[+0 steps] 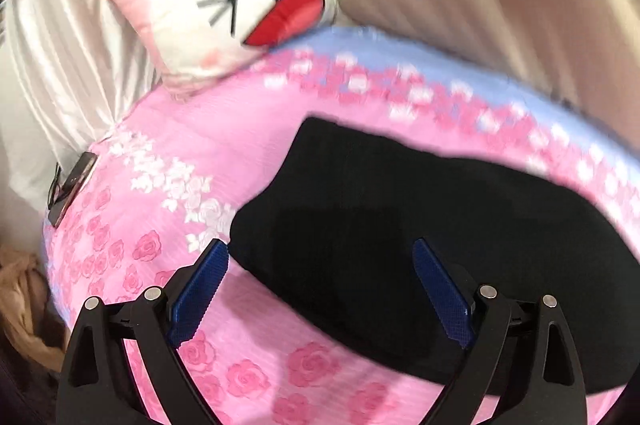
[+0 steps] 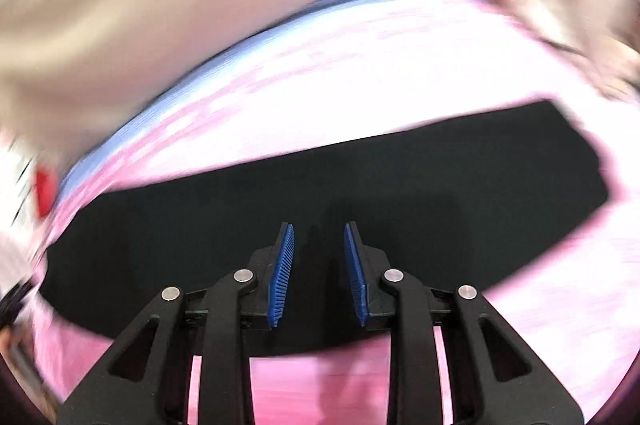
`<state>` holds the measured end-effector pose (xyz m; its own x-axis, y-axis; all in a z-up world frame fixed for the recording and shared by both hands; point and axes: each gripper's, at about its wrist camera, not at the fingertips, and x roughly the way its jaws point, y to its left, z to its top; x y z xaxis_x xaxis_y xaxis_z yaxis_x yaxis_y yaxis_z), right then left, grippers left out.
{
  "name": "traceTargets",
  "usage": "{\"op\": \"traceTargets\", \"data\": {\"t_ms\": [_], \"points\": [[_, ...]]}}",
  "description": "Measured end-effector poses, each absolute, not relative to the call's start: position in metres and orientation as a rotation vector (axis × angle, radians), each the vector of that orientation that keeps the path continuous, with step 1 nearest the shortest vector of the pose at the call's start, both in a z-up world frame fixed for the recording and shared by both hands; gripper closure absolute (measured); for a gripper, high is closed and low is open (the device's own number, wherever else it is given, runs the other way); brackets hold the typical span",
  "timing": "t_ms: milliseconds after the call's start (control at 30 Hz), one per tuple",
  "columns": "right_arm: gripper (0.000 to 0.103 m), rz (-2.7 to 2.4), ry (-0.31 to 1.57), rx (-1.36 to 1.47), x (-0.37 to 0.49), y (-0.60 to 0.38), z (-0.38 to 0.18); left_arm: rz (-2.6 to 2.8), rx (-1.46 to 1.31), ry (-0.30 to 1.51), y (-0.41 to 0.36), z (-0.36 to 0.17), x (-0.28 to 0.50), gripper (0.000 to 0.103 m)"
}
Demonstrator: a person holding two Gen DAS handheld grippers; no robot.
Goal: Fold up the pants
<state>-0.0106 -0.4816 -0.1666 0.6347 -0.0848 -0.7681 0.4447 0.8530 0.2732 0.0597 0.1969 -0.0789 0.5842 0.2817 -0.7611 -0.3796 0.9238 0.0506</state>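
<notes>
No readable text, labels or numbers anywhere

Two close downward views, shared pants
</notes>
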Motion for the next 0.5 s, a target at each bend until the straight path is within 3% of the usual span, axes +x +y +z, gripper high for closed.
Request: {"op": "traceTargets", "data": {"t_ms": [167, 500], "points": [[0.075, -0.454, 0.845, 0.520, -0.044, -0.599, -0.180, 0.334, -0.183, 0.866, 0.150, -0.069, 0.065, 0.012], [0.071, -0.281, 0.903, 0.364, 0.019, -0.621, -0.203, 0.259, -0.238, 0.984, 0.066, -0.096, 0.067, 0.012]]}}
